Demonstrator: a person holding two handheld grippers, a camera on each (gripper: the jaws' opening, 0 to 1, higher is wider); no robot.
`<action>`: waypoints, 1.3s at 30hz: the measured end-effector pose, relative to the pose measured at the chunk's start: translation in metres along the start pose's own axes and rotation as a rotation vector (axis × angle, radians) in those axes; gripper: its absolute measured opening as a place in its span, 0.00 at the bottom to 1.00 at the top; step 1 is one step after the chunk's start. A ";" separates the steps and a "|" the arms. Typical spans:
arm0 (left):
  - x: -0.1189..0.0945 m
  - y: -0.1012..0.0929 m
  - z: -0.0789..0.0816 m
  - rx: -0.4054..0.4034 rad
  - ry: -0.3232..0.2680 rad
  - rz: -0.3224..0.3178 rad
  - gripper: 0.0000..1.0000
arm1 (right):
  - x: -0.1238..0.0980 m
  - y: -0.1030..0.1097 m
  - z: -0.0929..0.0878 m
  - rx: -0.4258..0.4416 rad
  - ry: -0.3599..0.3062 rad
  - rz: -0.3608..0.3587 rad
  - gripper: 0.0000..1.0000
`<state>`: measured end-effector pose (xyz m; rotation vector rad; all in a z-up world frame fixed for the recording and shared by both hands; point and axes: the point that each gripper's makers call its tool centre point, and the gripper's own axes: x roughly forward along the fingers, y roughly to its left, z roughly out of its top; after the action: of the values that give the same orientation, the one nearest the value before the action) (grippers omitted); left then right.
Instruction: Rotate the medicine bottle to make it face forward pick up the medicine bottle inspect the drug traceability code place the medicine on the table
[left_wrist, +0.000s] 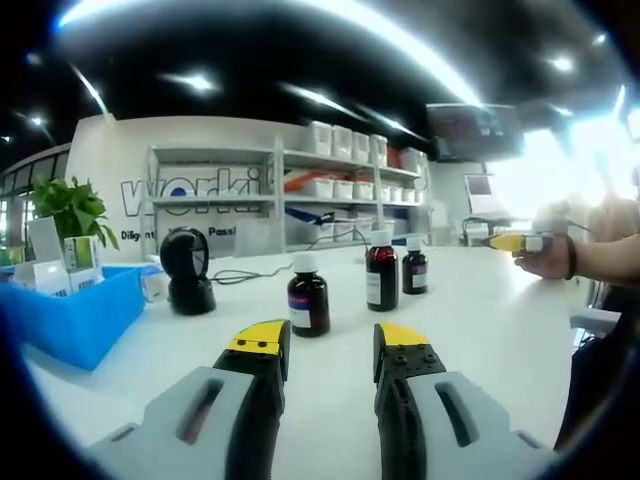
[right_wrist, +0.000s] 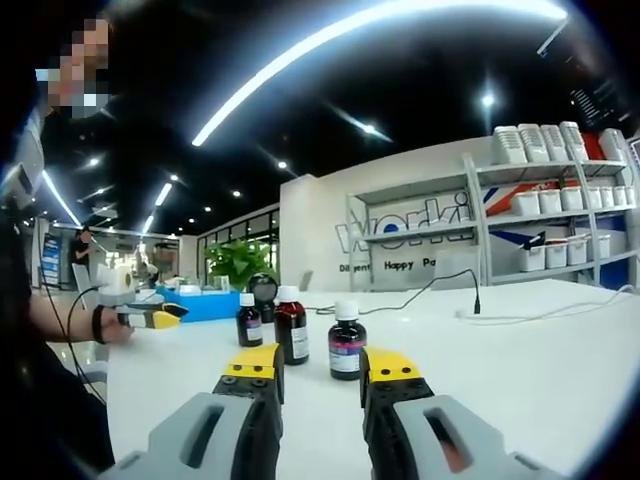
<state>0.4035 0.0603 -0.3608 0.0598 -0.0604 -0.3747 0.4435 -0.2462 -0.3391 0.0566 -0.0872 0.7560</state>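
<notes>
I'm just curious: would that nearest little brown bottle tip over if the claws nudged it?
Possibly: the nearest bottle stands upright, taller than wide, on a smooth white table. Its dark body looks rigid, probably slippery and breakable if glass.

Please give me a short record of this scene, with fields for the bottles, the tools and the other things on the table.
surface: white table
bottles: three dark brown medicine bottles with white caps, upright
bottle nearest left tool: the one at in the right gripper view
left tool: open, empty
right tool: open, empty
other things: black round-headed scanner on a stand; blue plastic bin
</notes>
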 end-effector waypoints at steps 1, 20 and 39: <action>0.000 0.000 0.000 0.001 0.002 0.001 0.26 | 0.000 0.000 0.001 -0.002 -0.001 -0.001 0.26; -0.001 0.001 0.001 -0.006 -0.006 0.002 0.26 | 0.028 0.007 0.059 -0.078 0.004 0.074 0.29; -0.001 0.003 0.003 -0.014 -0.016 0.000 0.26 | 0.087 0.039 0.062 -0.103 0.125 0.179 0.31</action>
<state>0.4039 0.0635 -0.3580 0.0429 -0.0739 -0.3759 0.4760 -0.1637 -0.2683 -0.0977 -0.0124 0.9313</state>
